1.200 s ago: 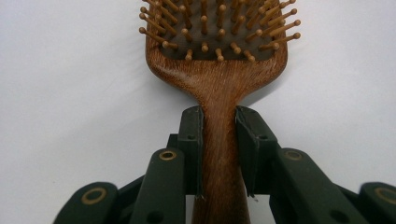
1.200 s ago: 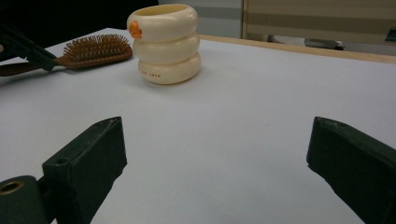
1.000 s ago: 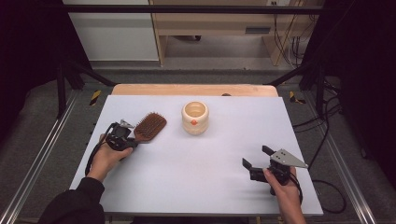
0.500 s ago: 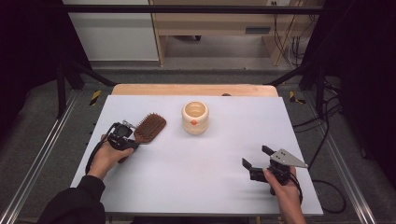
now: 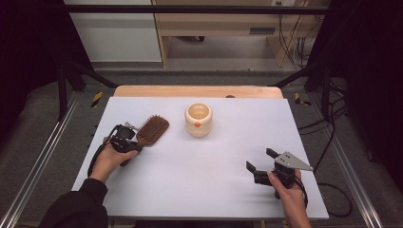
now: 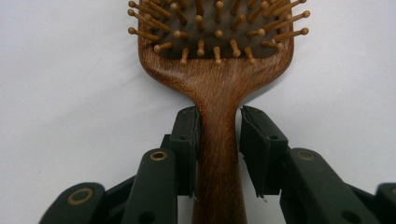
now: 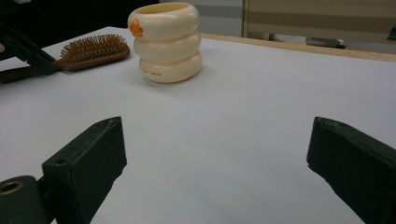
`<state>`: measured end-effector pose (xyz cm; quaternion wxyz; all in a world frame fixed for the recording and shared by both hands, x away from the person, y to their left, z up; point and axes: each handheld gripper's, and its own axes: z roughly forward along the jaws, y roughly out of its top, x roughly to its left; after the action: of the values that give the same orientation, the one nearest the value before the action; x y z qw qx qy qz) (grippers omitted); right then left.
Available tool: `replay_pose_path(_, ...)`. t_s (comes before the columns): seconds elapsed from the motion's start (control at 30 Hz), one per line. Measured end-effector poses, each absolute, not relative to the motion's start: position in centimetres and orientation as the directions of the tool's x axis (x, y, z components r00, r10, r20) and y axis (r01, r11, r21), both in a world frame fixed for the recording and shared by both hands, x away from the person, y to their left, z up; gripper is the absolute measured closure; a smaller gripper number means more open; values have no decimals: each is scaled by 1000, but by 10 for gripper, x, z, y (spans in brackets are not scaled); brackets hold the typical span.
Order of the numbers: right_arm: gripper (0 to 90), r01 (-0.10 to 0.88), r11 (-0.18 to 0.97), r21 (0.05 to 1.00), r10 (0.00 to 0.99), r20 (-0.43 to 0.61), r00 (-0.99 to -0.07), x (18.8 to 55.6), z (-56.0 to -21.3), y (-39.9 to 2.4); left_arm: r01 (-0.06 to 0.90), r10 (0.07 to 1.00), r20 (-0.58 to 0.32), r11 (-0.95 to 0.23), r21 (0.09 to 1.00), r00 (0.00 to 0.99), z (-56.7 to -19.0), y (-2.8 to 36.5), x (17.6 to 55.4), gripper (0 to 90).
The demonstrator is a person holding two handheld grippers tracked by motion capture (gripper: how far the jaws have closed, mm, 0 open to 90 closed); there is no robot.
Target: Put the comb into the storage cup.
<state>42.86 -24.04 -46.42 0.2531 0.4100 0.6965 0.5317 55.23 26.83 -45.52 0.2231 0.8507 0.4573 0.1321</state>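
Jaws of left gripper [image 6: 218, 149] just eased open, hairbrush [image 6: 219, 93] handle between them, right pad clear; right gripper [image 5: 260, 160] jaws wide, empty.

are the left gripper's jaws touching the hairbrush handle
Apart. The left gripper view shows gaps beside the hairbrush handle; its jaws have just been opening.

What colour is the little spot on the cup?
Orange, on the cream cup; clearest in the right gripper view.
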Motion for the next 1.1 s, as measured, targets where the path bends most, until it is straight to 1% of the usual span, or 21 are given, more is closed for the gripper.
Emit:
replay_pose_path(0.1, 50, 302, 98, 948, 840, 84, -536, 428, -464, -240, 722, 838, 24, -484, 495, 545, -455, 268, 552, 672)
replay_pose_path(0.3, 50, 300, 98, 949, 840, 83, -536, 428, -464, -241, 730, 840, 22, -484, 481, 542, -454, 266, 554, 718)
replay_pose_path(0.53, 50, 299, 96, 949, 840, 84, -536, 428, -464, -241, 734, 838, 41, -498, 462, 543, -453, 263, 555, 724)
replay_pose_path(0.83, 50, 294, 97, 951, 840, 80, -537, 428, -463, -241, 704, 824, 90, -529, 473, 559, -452, 260, 549, 725)
replay_pose_path(1.1, 50, 294, 98, 951, 840, 80, -537, 428, -464, -241, 680, 820, 98, -528, 509, 564, -452, 267, 543, 725)
